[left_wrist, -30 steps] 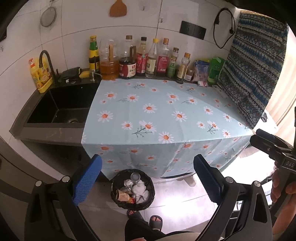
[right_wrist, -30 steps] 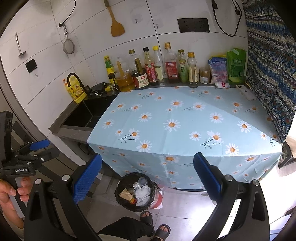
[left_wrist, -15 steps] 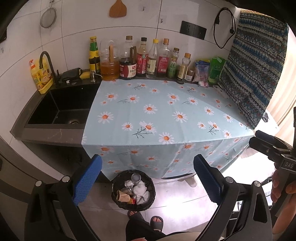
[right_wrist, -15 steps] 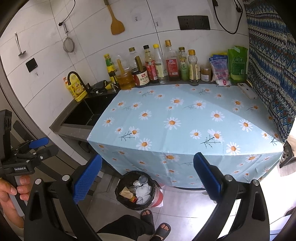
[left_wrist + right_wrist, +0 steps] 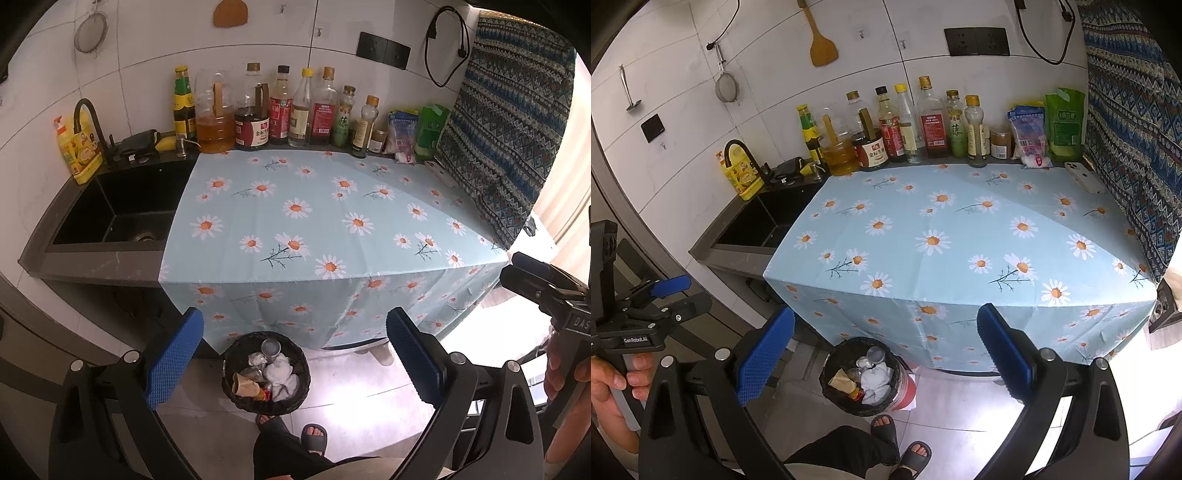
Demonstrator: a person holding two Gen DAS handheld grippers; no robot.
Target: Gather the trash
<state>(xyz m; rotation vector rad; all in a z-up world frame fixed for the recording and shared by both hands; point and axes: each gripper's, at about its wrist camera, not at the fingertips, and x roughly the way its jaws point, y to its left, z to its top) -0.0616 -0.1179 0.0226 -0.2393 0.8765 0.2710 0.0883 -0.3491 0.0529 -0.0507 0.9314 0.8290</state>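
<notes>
While both tools hang wide apart and hold nothing, the trash already sits in the bin.
Left view: the left tool (image 5: pixel 294 354) is spread above the trash bin (image 5: pixel 266 372) on the floor, in front of the counter (image 5: pixel 325 229); the bin stands upright, mouth up, so drop trash straight down. Right view: the right tool (image 5: pixel 885 354) is spread too, the trash bin (image 5: pixel 866 376) below it; no trash shows on the counter (image 5: pixel 960 240).
</notes>
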